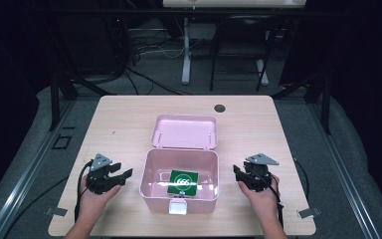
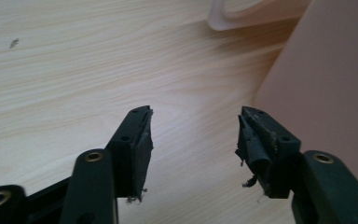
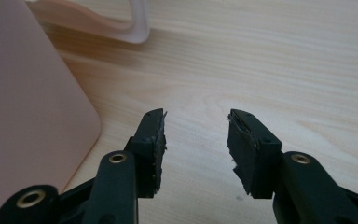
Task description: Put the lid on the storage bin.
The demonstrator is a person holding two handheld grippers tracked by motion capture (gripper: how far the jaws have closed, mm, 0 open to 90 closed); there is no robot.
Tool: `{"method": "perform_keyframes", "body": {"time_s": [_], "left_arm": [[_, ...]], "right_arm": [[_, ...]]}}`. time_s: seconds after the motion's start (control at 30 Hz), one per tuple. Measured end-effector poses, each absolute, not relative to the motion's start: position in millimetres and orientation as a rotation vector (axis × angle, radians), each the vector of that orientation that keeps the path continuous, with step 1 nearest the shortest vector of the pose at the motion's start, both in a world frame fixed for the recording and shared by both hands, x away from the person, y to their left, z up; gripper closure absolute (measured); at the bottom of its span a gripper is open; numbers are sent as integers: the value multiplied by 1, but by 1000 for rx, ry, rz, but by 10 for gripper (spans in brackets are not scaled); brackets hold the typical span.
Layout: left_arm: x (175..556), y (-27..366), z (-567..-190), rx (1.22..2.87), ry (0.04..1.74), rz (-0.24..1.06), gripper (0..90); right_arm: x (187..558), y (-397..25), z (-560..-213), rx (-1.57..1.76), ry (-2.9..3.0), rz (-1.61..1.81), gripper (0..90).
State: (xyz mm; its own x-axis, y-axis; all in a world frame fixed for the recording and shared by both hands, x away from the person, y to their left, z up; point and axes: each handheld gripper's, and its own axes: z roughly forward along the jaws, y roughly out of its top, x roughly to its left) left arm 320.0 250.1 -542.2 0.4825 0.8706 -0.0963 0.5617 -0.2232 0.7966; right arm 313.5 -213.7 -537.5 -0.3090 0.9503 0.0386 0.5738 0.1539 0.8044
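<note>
A pink box (image 1: 151,172) stands open in the middle of the table, its lid (image 1: 185,132) folded back behind it. Inside lies a green card pack (image 1: 182,182) with a white ring mark. A white latch (image 1: 177,206) hangs at the box's front. My left gripper (image 1: 124,175) rests on the table left of the box, open and empty; the left gripper view has the box wall (image 2: 326,93) at the right. My right gripper (image 1: 237,173) sits right of the box, open and empty, with the box wall (image 3: 23,102) at the left of its view.
The wooden table (image 1: 124,124) has a dark round hole (image 1: 220,108) near its far edge. Cables trail from both grippers toward the front edge. Desk legs and cables stand on the floor behind the table.
</note>
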Motion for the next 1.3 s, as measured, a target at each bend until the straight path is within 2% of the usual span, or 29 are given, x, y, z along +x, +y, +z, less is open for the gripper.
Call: {"method": "perform_keyframes", "body": {"time_s": [0.23, 0.63, 1.0, 1.3], "left_arm": [[318, 248, -539, 1892, 1163, 493, 473], [308, 249, -526, 1855, 1161, 471, 584], [296, 249, -508, 1837, 1097, 386, 609], [287, 246, -493, 1835, 1071, 388, 614]], "right_arm": [[311, -216, -530, 1421, 1922, 1041, 558], [313, -214, -522, 1486, 1937, 1045, 570], [314, -217, -506, 1534, 1910, 1135, 580], [316, -209, -499, 1513, 1944, 1134, 553]]}}
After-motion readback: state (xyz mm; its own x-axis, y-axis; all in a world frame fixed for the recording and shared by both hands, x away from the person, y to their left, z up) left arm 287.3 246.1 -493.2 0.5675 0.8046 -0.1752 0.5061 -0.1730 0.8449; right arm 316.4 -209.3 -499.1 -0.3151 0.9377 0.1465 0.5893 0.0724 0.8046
